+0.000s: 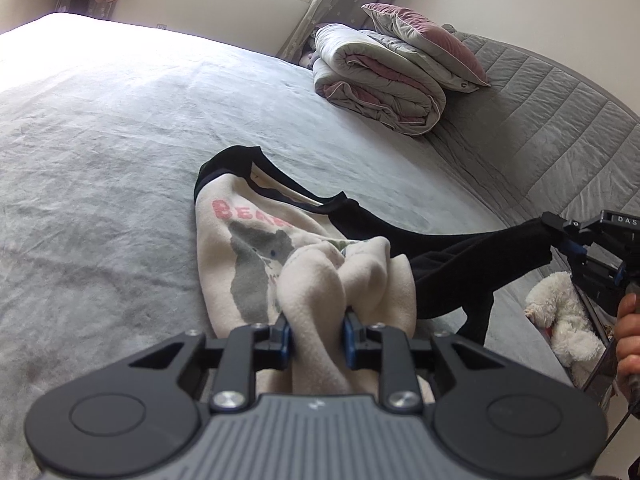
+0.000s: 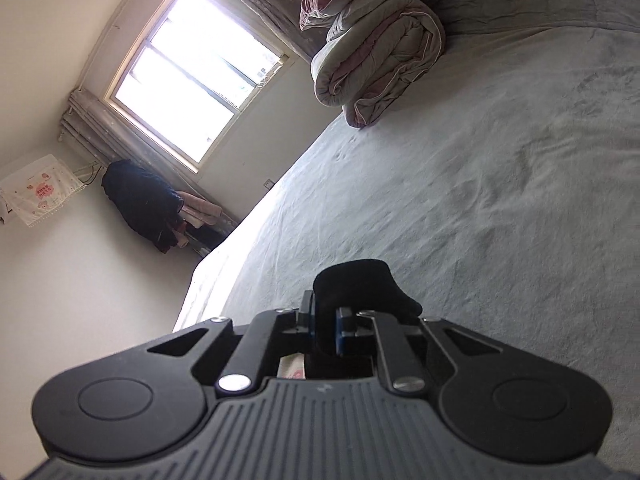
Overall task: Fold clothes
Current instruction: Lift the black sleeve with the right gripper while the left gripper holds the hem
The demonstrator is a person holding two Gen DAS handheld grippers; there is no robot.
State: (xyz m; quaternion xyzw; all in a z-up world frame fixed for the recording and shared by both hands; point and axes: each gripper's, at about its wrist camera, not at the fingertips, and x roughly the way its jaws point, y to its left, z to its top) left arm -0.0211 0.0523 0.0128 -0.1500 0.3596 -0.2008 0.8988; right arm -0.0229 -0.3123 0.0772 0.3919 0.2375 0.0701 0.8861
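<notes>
A home bedroom. A wide bed [image 1: 120,128] under a grey plush cover fills the view, with a rolled duvet [image 1: 376,80] and pillow [image 1: 424,36] at its two o'clock corner, a curtained window [image 2: 192,76] at twelve, clothes [image 2: 144,204] hanging at eleven, and a white plush toy [image 1: 560,316] at four.

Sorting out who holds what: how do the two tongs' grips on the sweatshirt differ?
The left tongs pinch a thick bunch of the cream fleece body; the right tongs clamp the thin black sleeve, pulled taut sideways. Both are shut on one sweatshirt.
</notes>
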